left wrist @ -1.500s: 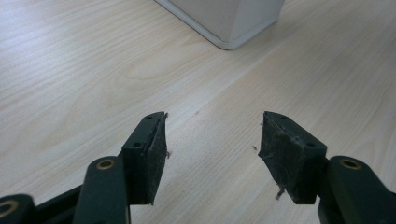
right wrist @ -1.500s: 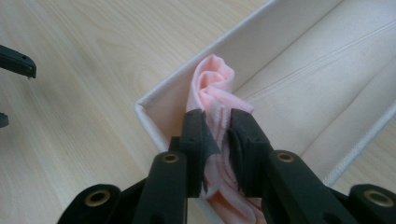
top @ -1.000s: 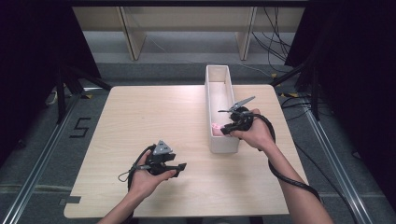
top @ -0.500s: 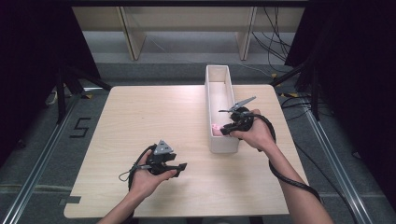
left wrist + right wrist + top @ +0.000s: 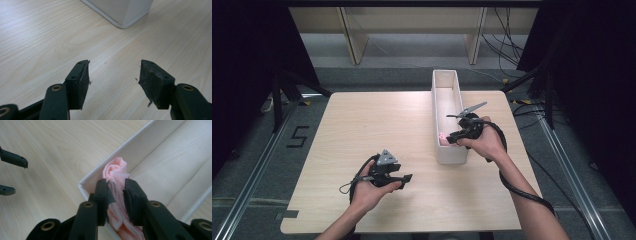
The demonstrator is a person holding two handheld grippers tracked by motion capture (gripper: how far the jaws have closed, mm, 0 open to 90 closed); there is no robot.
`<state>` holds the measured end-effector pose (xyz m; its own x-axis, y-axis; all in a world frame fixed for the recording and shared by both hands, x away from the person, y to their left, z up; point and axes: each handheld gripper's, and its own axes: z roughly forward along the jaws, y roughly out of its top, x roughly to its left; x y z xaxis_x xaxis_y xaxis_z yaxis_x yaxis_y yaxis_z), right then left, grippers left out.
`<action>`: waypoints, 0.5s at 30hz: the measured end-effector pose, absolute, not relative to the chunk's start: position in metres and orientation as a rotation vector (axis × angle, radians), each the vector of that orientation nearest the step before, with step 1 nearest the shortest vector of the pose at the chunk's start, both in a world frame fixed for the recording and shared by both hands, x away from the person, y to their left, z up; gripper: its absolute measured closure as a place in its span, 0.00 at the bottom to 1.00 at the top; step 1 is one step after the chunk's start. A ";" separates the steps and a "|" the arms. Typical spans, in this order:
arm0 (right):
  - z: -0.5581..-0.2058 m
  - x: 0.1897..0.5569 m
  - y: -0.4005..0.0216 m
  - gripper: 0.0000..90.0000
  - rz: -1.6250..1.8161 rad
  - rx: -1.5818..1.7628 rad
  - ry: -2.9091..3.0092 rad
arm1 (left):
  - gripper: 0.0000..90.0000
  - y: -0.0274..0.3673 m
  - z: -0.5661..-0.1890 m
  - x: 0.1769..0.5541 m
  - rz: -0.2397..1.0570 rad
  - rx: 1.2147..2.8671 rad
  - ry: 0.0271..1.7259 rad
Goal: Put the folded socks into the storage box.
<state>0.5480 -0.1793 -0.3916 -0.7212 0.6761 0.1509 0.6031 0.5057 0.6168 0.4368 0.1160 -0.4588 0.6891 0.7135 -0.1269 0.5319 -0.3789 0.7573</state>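
Where the pink cloth [image 5: 115, 195] runs down between the jaws of the right gripper [image 5: 117, 191], its lower end is cut off by the bottom edge of the right gripper view, and its full shape cannot be made out. From the high view it shows as a small pink patch [image 5: 443, 136] at the near end of the white bin [image 5: 435, 100], mostly covered by the right gripper [image 5: 453, 138] and the hand [image 5: 484, 142] behind it. The jaws have just been closing a little and both pads press on the cloth from either side, so the gripper holds it. The cloth is soft, pale pink and rolled or bunched, with a twisted knob at its top that leans against the bin's near corner [image 5: 83, 185].

The bin is long, narrow and off-white, lying lengthwise on the right half of the wooden table [image 5: 362, 120], its far end reaching past the table's far edge. Its inside beyond the cloth looks bare.

Well apart, near the table's near left side, the left gripper [image 5: 404, 177] rests in the other hand [image 5: 367, 192]. In its own view the left gripper [image 5: 113, 75] stands open with nothing between the worn pads [image 5: 152, 82], only bare wood below, and a corner of the bin [image 5: 125, 15] ahead. A cable [image 5: 522, 190] trails from the right gripper along the forearm.
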 end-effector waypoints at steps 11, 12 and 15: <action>-0.391 0.547 -0.181 0.91 1.012 1.136 2.650 | 0.45 0.115 -0.458 0.438 0.282 2.076 0.947; -0.391 0.547 -0.181 0.91 1.016 1.126 2.649 | 0.45 0.115 -0.458 0.438 0.282 2.076 0.947; -0.393 0.547 -0.181 0.91 1.023 1.143 2.653 | 0.45 0.115 -0.458 0.438 0.282 2.076 0.947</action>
<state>0.5469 -0.1808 -0.3926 -0.7192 0.6707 0.1815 0.6190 0.4998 0.6059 0.4375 0.1152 -0.4584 0.6924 0.7110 -0.1230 0.5280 -0.3831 0.7579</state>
